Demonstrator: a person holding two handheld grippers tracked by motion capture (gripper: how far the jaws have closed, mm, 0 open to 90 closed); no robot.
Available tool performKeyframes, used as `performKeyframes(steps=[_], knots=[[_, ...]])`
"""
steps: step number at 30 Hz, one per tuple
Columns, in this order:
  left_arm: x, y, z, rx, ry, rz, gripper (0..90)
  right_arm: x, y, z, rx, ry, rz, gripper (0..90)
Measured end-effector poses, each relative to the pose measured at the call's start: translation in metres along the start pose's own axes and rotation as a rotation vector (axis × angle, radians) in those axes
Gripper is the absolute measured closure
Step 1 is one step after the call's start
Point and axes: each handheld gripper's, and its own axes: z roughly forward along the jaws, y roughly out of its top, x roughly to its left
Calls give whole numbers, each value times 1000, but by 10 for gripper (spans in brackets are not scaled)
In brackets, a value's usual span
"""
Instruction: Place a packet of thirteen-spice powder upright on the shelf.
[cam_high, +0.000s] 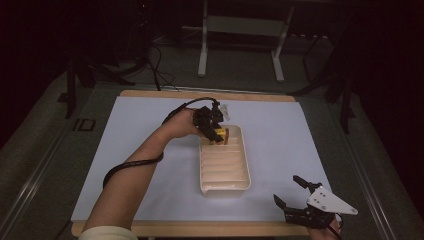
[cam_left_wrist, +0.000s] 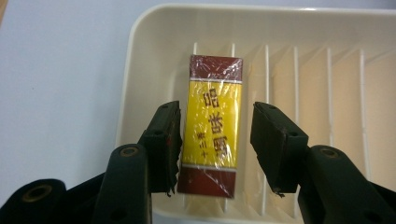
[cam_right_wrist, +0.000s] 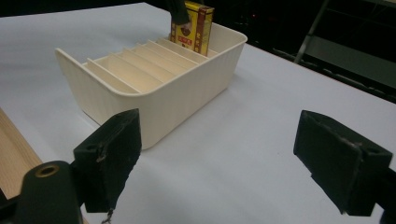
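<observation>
Right gripper (cam_high: 290, 195) sits at the near right corner of the tabletop (cam_high: 150, 125), over the white sheet's front edge, held in a hand (cam_high: 327, 231) entering from below. Its jaws stand wide apart with nothing between them; released. In the right gripper view the gripper (cam_right_wrist: 229, 163) faces the tray across bare sheet, well apart from it.

Tray (cam_high: 245, 175) lies mid-tabletop, long axis running away from the person. It is cream plastic, with thin ribs dividing it into narrow slots. The near slots hold nothing visible.

Box (cam_high: 220, 135) stands on edge in the tray's far end, in a slot beside the end wall. It is yellow with dark red ends, wrapped in clear film.

Left gripper (cam_high: 214, 131) reaches over the tray's far end, arm stretched from the near left. In the left gripper view the gripper (cam_left_wrist: 215, 140) straddles the box (cam_left_wrist: 212, 126): the right pad stands clear of it, the left pad lies just beside it, contact not determinable. Released, box between the jaws.
</observation>
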Motion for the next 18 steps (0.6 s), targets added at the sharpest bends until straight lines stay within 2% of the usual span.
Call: performKeyframes(steps=[2, 6, 10, 14, 15, 16, 18], knots=[[0, -2, -5, -14, 6, -9, 525, 0, 0, 0, 0, -1, 0, 150], [2, -6, -15, -50, 26, -76, 439, 0, 0, 1, 1, 0, -1, 150], [1, -8, -26, -31, 47, -130, 403, 0, 0, 1, 2, -4, -3, 150], [3, -13, -34, -57, 17, -210, 234, 0, 0, 1, 5, -5, -3, 150], [2, -16, -36, -62, 12, -202, 202, 0, 0, 1, 5, -6, -4, 150], [1, -17, -38, -70, 5, -192, 124, 0, 0, 1, 4, -8, -6, 150], [-2, -20, -42, -92, 47, -202, 94, 0, 0, 1, 4, -10, -8, 150]])
